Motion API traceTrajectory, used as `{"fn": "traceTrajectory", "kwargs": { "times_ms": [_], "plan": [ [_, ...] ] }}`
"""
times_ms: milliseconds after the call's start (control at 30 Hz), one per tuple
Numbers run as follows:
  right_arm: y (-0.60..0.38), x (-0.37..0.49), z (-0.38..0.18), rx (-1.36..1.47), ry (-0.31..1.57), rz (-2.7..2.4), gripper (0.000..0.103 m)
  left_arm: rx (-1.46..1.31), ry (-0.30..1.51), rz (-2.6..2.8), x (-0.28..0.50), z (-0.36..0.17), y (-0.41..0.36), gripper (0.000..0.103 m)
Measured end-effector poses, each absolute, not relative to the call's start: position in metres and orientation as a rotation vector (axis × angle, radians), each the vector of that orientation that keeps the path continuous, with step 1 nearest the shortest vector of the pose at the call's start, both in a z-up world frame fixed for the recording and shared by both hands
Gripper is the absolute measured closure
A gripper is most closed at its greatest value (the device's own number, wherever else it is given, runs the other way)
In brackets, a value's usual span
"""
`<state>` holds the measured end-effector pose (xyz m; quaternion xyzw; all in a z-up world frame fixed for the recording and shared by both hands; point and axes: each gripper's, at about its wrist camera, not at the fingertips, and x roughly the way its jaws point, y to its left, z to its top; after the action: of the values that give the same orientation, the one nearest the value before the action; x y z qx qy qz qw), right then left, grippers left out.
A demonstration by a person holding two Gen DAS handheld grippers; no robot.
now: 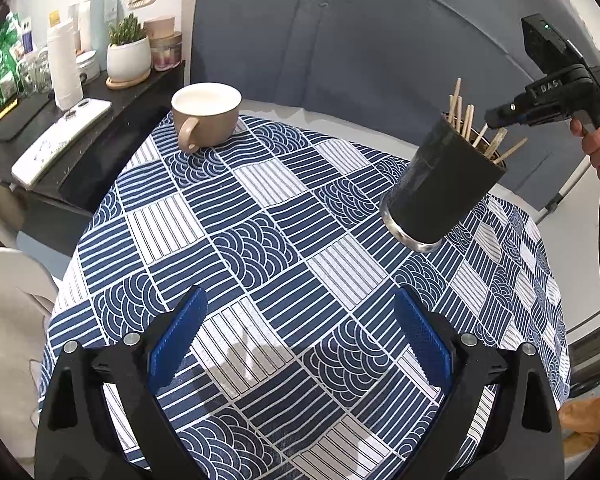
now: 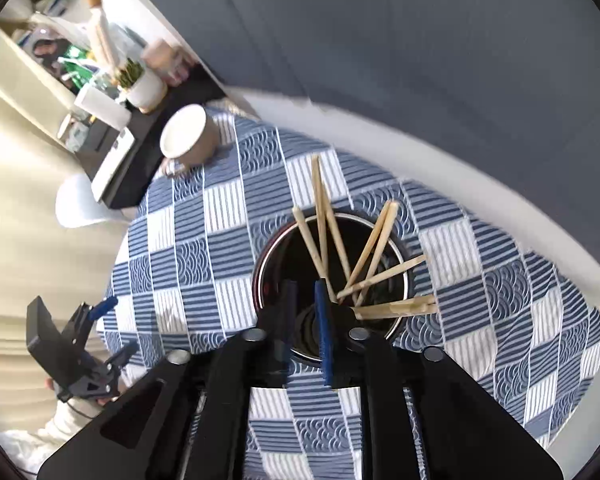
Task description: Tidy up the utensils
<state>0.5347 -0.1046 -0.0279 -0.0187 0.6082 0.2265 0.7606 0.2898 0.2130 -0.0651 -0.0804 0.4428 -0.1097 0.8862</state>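
Wooden chopsticks (image 2: 374, 246), about eight, upright in one black holder (image 1: 440, 184) on checked worktop (image 1: 260, 240). Right hand-held gripper (image 2: 304, 320) above holder, slightly parted, empty. Left hand-held gripper (image 1: 300, 320) wide, empty. One cup (image 1: 206, 114).

The round desk with the blue-and-white patterned cloth (image 1: 260, 216) carries a beige ceramic mug (image 1: 206, 118) at its far left edge. The black cylindrical metal-based holder (image 1: 440, 188) stands near the far right edge, with wooden chopsticks (image 1: 466, 120) in it.
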Motion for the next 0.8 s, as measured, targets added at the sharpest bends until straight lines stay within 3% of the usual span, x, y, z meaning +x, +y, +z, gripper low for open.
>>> {"fn": "traceTrajectory", "kwargs": {
  "times_ms": [133, 200, 333, 433, 467, 800],
  "plan": [
    [-0.121, 0.524, -0.011, 0.025, 1.218, 0.512, 0.066, -0.142, 0.901, -0.232, 0.285, -0.049, 0.197, 0.010],
    [-0.128, 0.515, -0.002, 0.054, 1.154, 0.516, 0.051, -0.129, 0.882, -0.219, 0.281, -0.040, 0.188, 0.009],
    [-0.144, 0.487, 0.016, 0.101, 1.028, 0.513, 0.039, -0.136, 0.822, -0.211, 0.265, -0.017, 0.168, 0.007],
    [-0.154, 0.462, 0.025, 0.132, 0.962, 0.516, 0.026, -0.135, 0.795, -0.204, 0.255, -0.003, 0.153, 0.006],
    [-0.158, 0.450, 0.029, 0.136, 0.926, 0.527, 0.016, -0.135, 0.786, -0.204, 0.251, 0.000, 0.149, 0.006],
    [-0.187, 0.332, 0.056, 0.073, 0.563, 0.447, 0.008, -0.224, 0.673, -0.162, 0.207, 0.031, 0.112, 0.006]
  ]
}}
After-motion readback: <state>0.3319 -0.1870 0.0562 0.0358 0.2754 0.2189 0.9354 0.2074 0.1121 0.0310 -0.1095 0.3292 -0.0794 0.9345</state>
